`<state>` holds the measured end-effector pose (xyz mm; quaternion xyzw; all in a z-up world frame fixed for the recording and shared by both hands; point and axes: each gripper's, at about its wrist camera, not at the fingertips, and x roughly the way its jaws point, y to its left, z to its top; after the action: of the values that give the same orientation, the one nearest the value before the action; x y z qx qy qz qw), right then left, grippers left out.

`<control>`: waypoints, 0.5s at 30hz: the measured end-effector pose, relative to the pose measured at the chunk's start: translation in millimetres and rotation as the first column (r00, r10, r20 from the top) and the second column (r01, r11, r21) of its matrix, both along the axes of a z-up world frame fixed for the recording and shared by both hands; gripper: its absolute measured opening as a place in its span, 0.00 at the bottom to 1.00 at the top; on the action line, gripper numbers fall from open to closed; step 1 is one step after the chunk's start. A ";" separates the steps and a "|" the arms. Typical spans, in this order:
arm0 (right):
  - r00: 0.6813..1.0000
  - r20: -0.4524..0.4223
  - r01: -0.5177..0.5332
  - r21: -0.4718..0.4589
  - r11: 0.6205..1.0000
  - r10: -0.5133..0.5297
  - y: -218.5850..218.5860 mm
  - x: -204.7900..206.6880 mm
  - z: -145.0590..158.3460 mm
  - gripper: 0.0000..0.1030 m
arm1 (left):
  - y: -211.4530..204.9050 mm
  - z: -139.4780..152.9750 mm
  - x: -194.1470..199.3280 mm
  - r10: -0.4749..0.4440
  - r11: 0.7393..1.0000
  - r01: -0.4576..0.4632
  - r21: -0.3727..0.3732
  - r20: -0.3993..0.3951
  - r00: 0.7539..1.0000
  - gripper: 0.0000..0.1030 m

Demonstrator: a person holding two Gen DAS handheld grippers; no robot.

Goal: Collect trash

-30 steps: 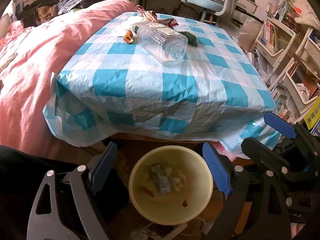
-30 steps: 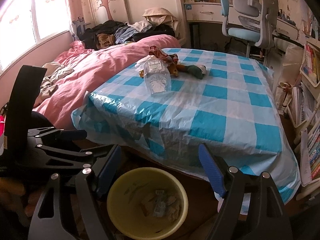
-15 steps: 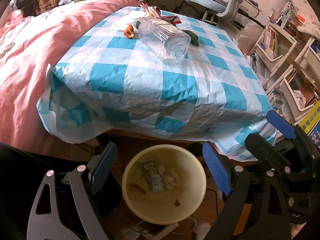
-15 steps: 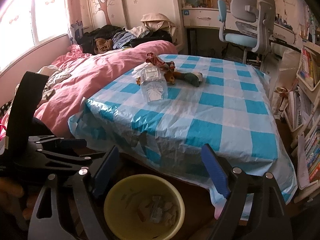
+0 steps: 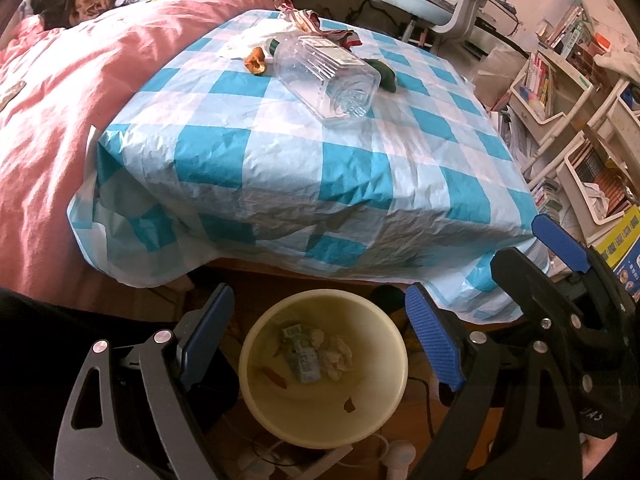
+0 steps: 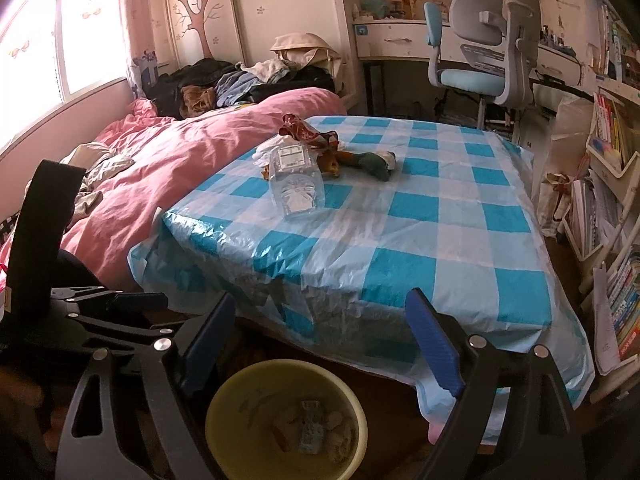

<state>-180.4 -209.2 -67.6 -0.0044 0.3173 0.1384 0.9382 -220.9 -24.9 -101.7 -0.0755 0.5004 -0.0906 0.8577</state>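
A cream waste bin (image 5: 394,332) stands on the floor in front of the table, with crumpled paper and a small carton inside. My left gripper (image 5: 318,296) hangs open right above it, empty. My right gripper (image 6: 320,298) is beside it over the same bin (image 6: 224,396); its jaws are opening with nothing between them. On the checked tablecloth (image 5: 360,184) lie a clear plastic bottle (image 5: 326,76), an orange peel (image 5: 256,62), a green scrap (image 5: 386,76), a red wrapper (image 5: 304,20) and white tissue (image 6: 268,150).
A bed with a pink duvet (image 6: 180,168) runs along the table's left side. An office chair (image 6: 484,52) stands behind the table, and bookshelves (image 6: 608,220) line the right. Cables and a white power strip (image 5: 304,460) lie on the floor under the bin.
The right gripper's fingers have spread a little wider and its view has tipped slightly upward. The left gripper stays open over the bin. Nothing on the table has moved.
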 end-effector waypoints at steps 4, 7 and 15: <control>1.000 -0.001 0.000 0.001 1.000 0.000 0.1 1.0 -0.3 0.81 | 0.6 0.8 0.5 0.005 1.000 -0.005 0.004 0.003 1.000 0.82; 1.000 -0.001 -0.001 0.000 1.000 0.001 -0.1 0.5 -0.2 0.81 | 1.1 1.2 0.4 0.009 1.000 -0.009 0.010 0.006 1.000 0.82; 1.000 -0.002 -0.001 0.001 1.000 0.001 0.1 1.1 -0.5 0.81 | 2.9 1.4 0.8 0.017 1.000 -0.018 0.024 0.011 1.000 0.82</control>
<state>-179.4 -209.1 -68.1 -0.0039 0.3183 0.1391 0.9377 -220.0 -22.0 -100.3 -0.0689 0.4962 -0.0774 0.8620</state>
